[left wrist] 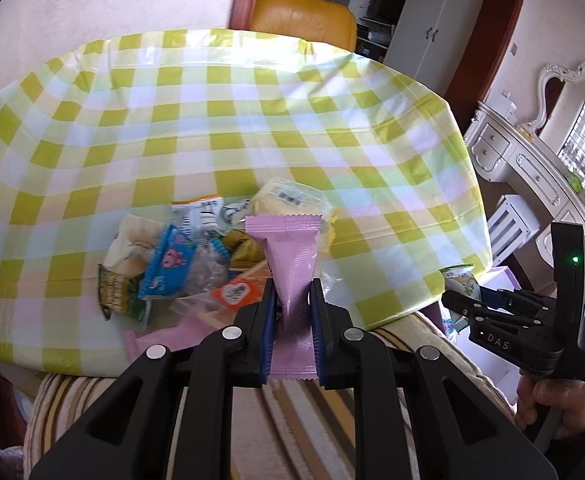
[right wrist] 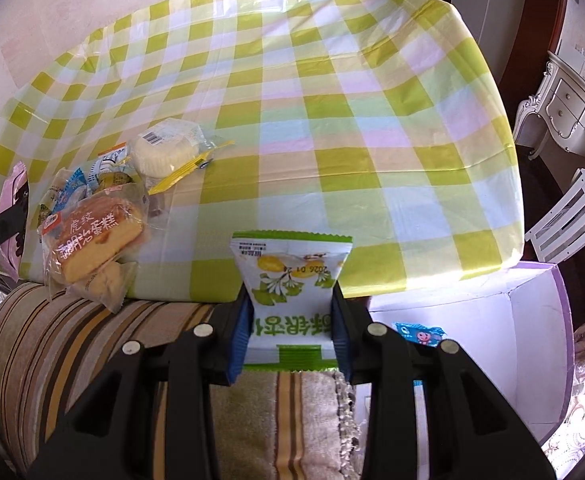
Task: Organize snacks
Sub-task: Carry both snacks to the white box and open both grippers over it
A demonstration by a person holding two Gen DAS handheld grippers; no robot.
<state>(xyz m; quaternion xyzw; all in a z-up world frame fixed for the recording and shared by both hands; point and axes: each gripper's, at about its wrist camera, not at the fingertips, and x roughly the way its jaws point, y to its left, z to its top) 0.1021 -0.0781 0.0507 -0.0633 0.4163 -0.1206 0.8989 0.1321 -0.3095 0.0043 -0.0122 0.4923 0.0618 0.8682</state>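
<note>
My left gripper is shut on a pink snack packet and holds it upright over the table's near edge. Behind it lies a pile of mixed snacks on the green checked tablecloth. My right gripper is shut on a white and green snack packet with yellow fruit printed on it, near the table's front edge. The pile also shows in the right wrist view, with a wrapped cake and a round white pastry. The right gripper shows in the left wrist view at the table's right corner.
A white box with a purple rim stands at the lower right of the table and holds a blue packet. A striped cushion lies along the table's front. A yellow chair stands behind the table. White furniture is at the right.
</note>
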